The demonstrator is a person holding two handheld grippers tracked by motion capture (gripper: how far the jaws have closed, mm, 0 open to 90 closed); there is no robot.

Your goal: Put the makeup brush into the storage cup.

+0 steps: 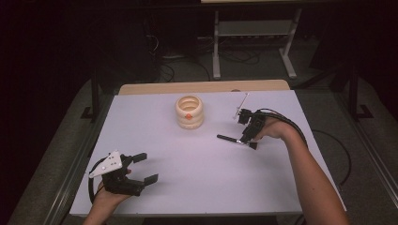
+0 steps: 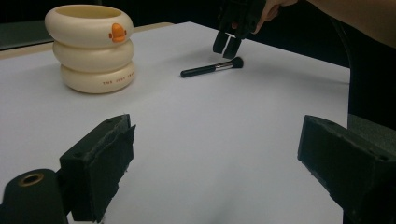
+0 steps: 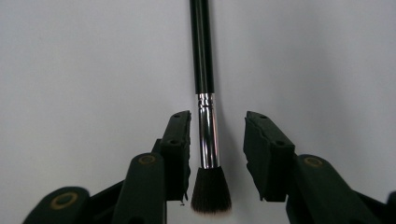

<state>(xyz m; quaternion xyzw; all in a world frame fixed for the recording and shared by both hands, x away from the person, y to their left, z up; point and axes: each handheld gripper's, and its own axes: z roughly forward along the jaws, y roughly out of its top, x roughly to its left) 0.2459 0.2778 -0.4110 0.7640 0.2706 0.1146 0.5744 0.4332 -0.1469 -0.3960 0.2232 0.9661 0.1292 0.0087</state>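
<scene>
The makeup brush [image 3: 207, 135] lies flat on the white bench [image 1: 197, 183], at about 4 o'clock from the cream ring-stack holder [image 1: 189, 112], with the right tool [image 3: 217, 158] lowered over its silver ferrule, jaws straddling it and not yet pressing, so the brush is judged ungrasped and the pickup not complete. The left tool [image 1: 147, 168] rests at the 7 o'clock corner of the bench, jaws spread and holding nothing. The brush handle's far end is cut off in the right gripper view, and the holder's interior cannot be seen.
</scene>
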